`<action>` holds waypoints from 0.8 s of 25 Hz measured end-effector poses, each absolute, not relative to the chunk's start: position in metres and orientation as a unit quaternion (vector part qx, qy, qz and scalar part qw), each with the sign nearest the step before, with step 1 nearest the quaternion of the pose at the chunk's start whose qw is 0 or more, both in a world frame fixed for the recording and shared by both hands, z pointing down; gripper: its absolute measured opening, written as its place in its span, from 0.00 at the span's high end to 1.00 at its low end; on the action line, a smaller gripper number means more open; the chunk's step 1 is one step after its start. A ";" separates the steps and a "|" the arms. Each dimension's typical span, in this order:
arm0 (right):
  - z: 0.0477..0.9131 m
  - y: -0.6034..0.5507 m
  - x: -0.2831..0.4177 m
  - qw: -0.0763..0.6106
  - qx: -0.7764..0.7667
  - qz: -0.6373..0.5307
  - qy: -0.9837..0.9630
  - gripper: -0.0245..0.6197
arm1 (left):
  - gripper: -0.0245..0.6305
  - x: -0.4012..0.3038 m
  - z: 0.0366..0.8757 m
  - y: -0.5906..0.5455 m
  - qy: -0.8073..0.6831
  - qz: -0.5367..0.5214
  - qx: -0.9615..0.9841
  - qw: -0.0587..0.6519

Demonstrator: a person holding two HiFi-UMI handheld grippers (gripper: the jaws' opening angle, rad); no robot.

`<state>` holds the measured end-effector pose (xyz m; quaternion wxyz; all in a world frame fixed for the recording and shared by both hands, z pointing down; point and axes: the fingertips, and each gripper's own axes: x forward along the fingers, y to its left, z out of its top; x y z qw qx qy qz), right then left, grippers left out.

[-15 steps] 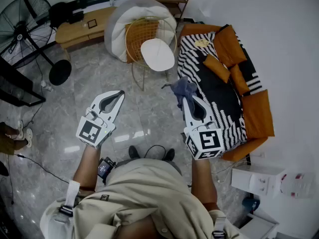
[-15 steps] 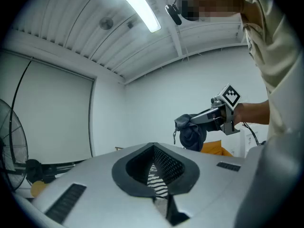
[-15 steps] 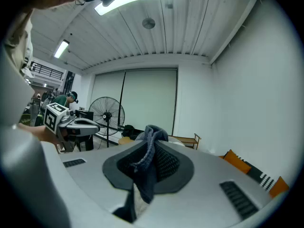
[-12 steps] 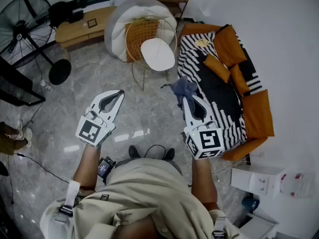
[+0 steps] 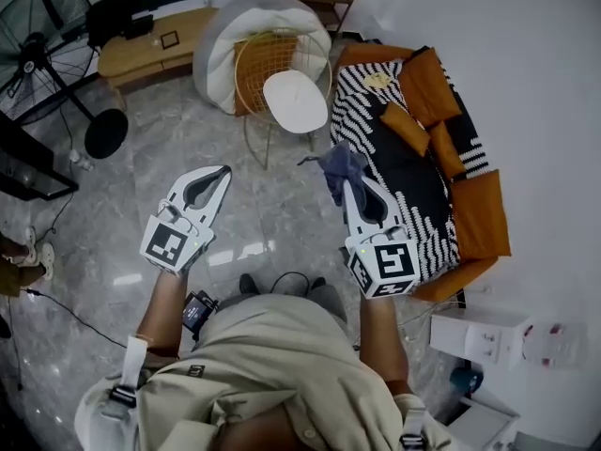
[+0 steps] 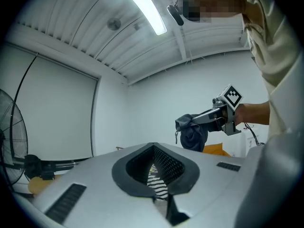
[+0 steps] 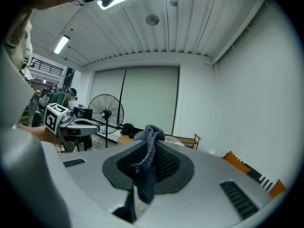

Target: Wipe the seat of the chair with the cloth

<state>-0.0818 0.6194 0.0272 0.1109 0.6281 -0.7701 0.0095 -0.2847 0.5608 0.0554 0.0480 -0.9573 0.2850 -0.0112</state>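
The chair stands ahead of me in the head view, with a white seat [image 5: 295, 101] and a gold wire back [image 5: 268, 59]. A dark blue-grey cloth [image 5: 340, 164] hangs bunched from the tip of my right gripper [image 5: 345, 182], which is shut on it, in the air short of the seat and to its right. In the right gripper view the cloth [image 7: 147, 167] is pinched between the jaws. My left gripper [image 5: 223, 173] hovers over the floor left of the chair, shut with nothing in it. The left gripper view shows the cloth [image 6: 192, 133] across from it.
A black-and-white striped sofa with orange cushions [image 5: 413, 153] runs along the right wall beside the chair. A round grey-white seat [image 5: 218, 36] and a low wooden bench [image 5: 141, 50] lie behind it. A standing fan [image 5: 47, 22] is at far left, a white box [image 5: 479, 332] at lower right.
The whole view has shifted slightly. Both grippers hold the same pose and the cloth stays in the right one.
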 end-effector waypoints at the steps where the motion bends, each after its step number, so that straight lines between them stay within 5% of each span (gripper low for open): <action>1: 0.028 0.618 -0.083 0.109 0.628 0.012 -0.771 0.89 | 0.94 -0.285 0.057 0.559 0.284 -0.009 -0.958 0.049; 20: 0.054 0.473 0.001 0.068 0.591 0.052 -0.802 0.88 | 0.94 -0.235 0.082 0.463 0.354 -0.072 -0.932 0.017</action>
